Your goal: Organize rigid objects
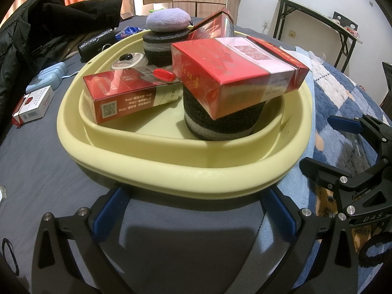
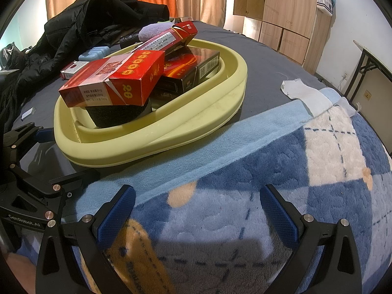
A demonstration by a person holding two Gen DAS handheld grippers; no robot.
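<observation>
A: Item one?
B: Left gripper (image 1: 193,210) and right gripper (image 2: 196,208), fingers spread, empty.
A: Next?
B: Yellow basin (image 1: 171,171) on the bed; red box (image 1: 235,73) atop a dark roll (image 1: 220,120), long axis near-left to far-right.
A: Beyond?
B: Black jacket (image 1: 49,24), far left; wardrobe (image 2: 289,12), far right.

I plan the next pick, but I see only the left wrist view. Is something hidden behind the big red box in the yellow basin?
Observer: Yes. A black box with a QR code lies in the yellow basin, behind the red box.
Operator: What shows on the red box's end that I cannot see?
Observer: That end carries a yellow number 28 on red.
</observation>
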